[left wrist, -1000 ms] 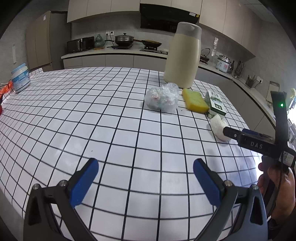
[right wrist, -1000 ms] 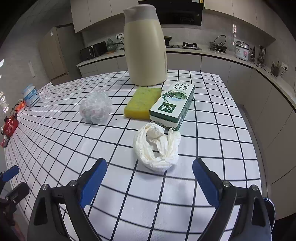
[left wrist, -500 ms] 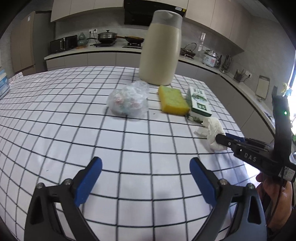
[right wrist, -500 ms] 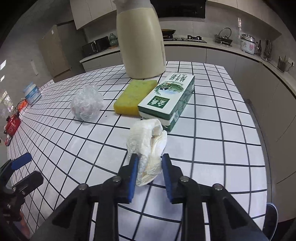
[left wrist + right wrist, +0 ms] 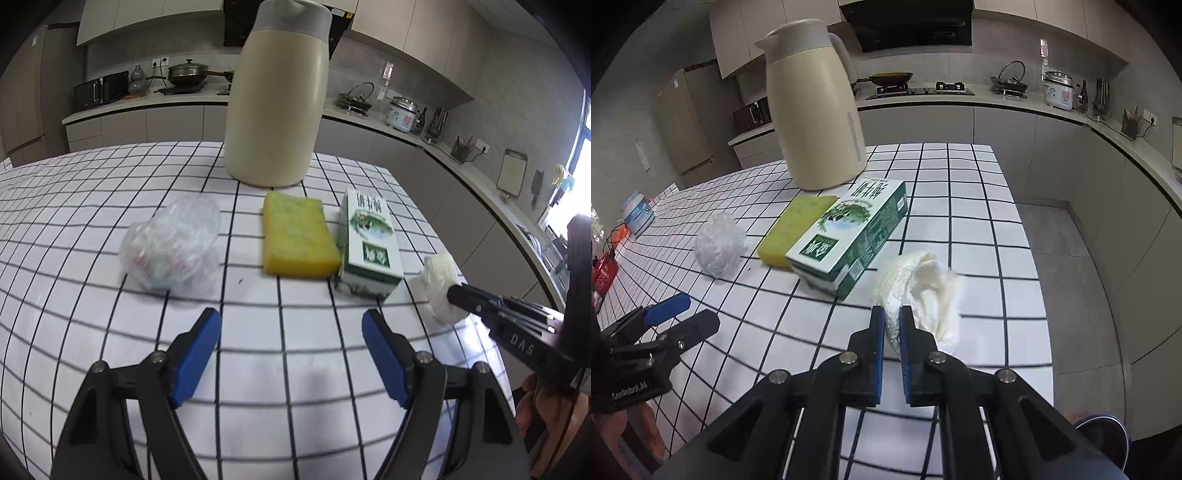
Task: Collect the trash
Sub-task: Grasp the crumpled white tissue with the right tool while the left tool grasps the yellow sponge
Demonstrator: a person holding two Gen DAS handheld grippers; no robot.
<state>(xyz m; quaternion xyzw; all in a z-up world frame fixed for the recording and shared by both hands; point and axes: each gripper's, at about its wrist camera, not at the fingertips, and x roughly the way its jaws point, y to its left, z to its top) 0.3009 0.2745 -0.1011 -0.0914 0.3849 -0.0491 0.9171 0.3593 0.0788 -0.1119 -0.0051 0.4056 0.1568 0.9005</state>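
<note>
Pinching the crumpled tissue (image 5: pixel 916 288) just right of the milk carton (image 5: pixel 849 236), right gripper (image 5: pixel 892 325) is nearly closed on it; lift cleanly without dragging. Left gripper (image 5: pixel 291 354), empty and closing, needs centring on the plastic wad (image 5: pixel 173 251) left of the carton.

Yellow sponge (image 5: pixel 298 236), green-white carton (image 5: pixel 369 243), black-gridded white tablecloth (image 5: pixel 92 206).
</note>
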